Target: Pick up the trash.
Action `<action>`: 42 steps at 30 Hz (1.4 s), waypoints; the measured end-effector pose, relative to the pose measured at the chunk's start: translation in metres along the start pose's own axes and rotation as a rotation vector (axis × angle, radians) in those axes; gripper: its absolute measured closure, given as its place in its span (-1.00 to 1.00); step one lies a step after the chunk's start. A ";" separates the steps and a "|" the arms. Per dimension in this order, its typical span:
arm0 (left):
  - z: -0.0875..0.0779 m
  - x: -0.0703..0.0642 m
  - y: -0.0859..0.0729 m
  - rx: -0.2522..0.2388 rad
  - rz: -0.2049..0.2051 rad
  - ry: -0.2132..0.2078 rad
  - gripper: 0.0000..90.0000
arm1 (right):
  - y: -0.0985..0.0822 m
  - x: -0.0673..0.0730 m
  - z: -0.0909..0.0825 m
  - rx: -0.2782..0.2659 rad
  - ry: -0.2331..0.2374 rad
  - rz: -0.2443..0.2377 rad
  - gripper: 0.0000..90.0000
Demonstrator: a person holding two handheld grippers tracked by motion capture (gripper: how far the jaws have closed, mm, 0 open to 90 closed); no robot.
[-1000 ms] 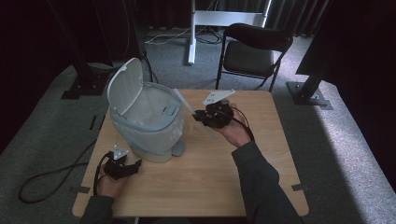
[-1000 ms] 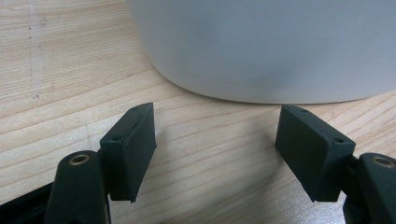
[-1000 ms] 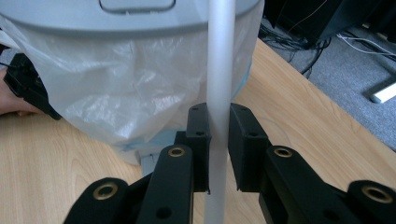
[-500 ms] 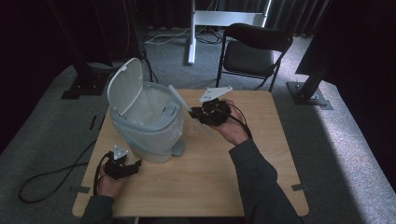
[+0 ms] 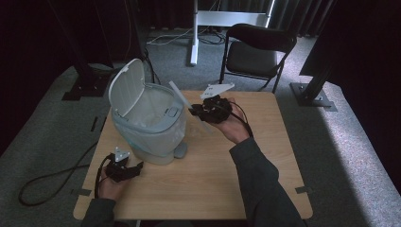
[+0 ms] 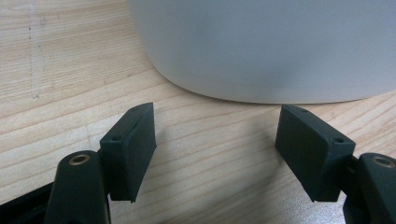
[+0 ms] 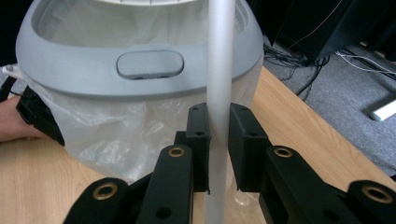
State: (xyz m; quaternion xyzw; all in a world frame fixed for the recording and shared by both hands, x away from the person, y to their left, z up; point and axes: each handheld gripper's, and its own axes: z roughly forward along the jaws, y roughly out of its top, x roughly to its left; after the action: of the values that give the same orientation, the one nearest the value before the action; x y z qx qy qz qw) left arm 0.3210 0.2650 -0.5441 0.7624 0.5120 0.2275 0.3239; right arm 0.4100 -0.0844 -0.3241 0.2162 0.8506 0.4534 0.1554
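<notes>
Centre of the high view: my right gripper (image 5: pixel 197 111) has its fingers (image 7: pixel 200 140) clamped on a thin white stick (image 5: pixel 188 107), long and flat-looking, pale and matt. It slants from lower right to upper left, and its upper end reaches the front rim of the bin (image 5: pixel 150 124). In the right gripper view the stick (image 7: pixel 219 84) runs straight up the middle of the frame, pinched between both pads. I judge the grip sits low on the stick so that the free end can lead over the opening and drop in.

Left of centre in the high view, the bin stands on the table (image 5: pixel 222 184): a pale grey body, a darker grey collar with an oval push button (image 7: pixel 149 64) at the front, and a clear plastic liner (image 7: pixel 112 126) bulging out below the collar. Its lid (image 5: pixel 126 87) is tipped up and back, so the mouth is open.

Lower left of the high view: my left gripper (image 5: pixel 137 169) lies low on the table just beside the bin's base. In the left gripper view its fingers (image 6: pixel 130 149) stand well apart with bare wood between them, and the bin's wall (image 6: pixel 271 46) is close ahead. Whether they touch it I cannot tell. I take this as a parked hand, near enough to steady the bin if it slides.
</notes>
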 end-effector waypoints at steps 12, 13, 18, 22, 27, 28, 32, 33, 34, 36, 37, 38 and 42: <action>0.000 0.000 0.000 0.000 0.000 0.000 -0.36 | 0.012 -0.004 -0.002 -0.015 0.005 0.001 0.75; 0.000 0.000 0.000 0.000 0.000 0.000 -0.36 | 0.014 -0.004 -0.002 -0.017 0.005 0.001 0.75; 0.000 0.000 0.000 0.000 0.000 0.000 -0.36 | 0.021 -0.003 -0.003 -0.028 0.007 -0.008 0.75; 0.000 0.000 0.000 0.000 0.000 0.000 -0.36 | 0.026 -0.002 -0.003 -0.034 0.007 -0.013 0.75; 0.000 0.000 0.000 0.000 0.000 0.000 -0.36 | 0.033 0.000 -0.004 -0.048 0.010 -0.014 0.75; 0.000 0.000 0.000 0.001 0.001 0.000 -0.36 | 0.034 0.000 -0.004 -0.050 0.009 -0.017 0.75; 0.000 0.000 0.000 0.000 0.000 0.000 -0.36 | 0.040 0.002 -0.004 -0.055 0.012 -0.024 0.75; 0.000 0.000 0.000 0.001 0.001 0.000 -0.36 | 0.041 0.003 -0.004 -0.058 0.014 -0.025 0.75; 0.000 0.000 0.000 0.000 0.000 0.000 -0.36 | 0.043 0.004 -0.004 -0.058 0.014 -0.027 0.75; 0.000 0.000 0.000 0.000 0.000 0.000 -0.36 | 0.045 0.006 -0.005 -0.062 0.015 -0.034 0.75; 0.000 0.000 0.000 0.001 0.001 0.000 -0.36 | 0.046 0.006 -0.005 -0.061 0.014 -0.037 0.75; 0.000 0.000 0.000 0.001 0.001 0.001 -0.36 | 0.047 0.006 -0.005 -0.063 0.015 -0.037 0.75; 0.000 0.000 0.000 0.000 0.000 0.000 -0.36 | 0.050 0.007 -0.005 -0.067 0.015 -0.036 0.75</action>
State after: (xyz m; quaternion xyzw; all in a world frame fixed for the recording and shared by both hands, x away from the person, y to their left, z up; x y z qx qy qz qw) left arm 0.3210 0.2651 -0.5441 0.7625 0.5120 0.2274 0.3237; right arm 0.4131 -0.0602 -0.2798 0.1921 0.8399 0.4803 0.1643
